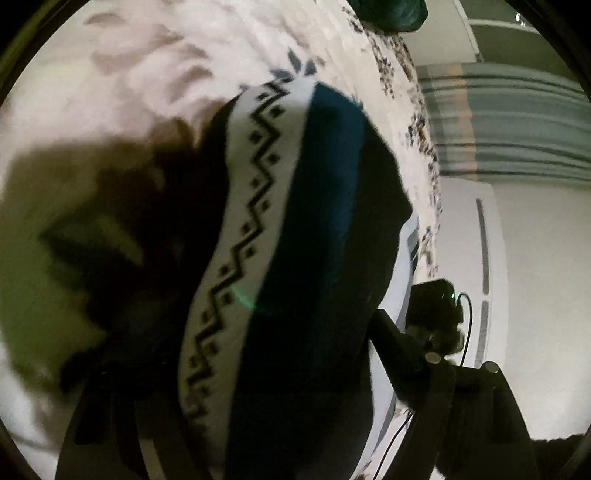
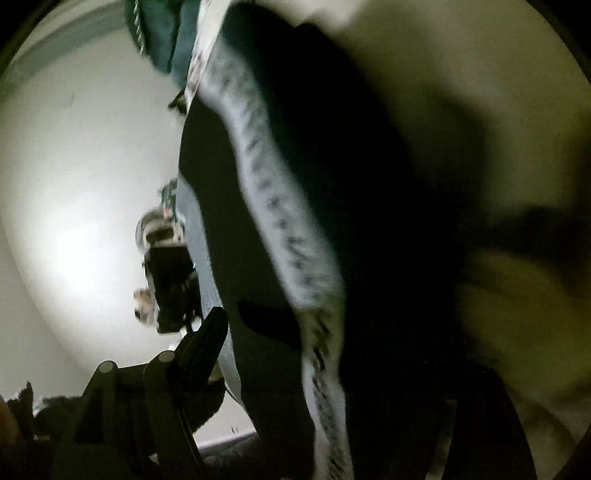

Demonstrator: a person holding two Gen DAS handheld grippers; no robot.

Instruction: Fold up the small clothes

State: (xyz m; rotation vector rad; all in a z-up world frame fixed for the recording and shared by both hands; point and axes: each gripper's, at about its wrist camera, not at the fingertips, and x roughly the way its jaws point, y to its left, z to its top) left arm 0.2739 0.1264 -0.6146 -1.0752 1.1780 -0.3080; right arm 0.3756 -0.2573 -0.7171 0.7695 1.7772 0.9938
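Hanging right up against both lenses is a small knitted garment, dark navy and teal with a white band carrying a black zigzag pattern, and it fills most of each view. From the left wrist camera the cloth drapes over the left gripper, whose fingers are almost wholly buried beneath it, so I cannot tell whether those tongs are apart or pinched together. Off to the right in that view the right gripper shows as a black body with a small green light and a thin cable, pressed close to the garment's edge. Behind the cloth lies a pale bedspread with faded leaf shapes and a speckled border, and a dark teal cushion sits at its far end. Beyond the bed edge stands a white wall. From the right wrist camera the same garment hangs blurred across the middle, its white band running top to bottom, and it hides the right gripper's own fingers, so their state is unclear to me too. The left gripper appears there as a dark block at the fabric's left edge, against the bright wall.
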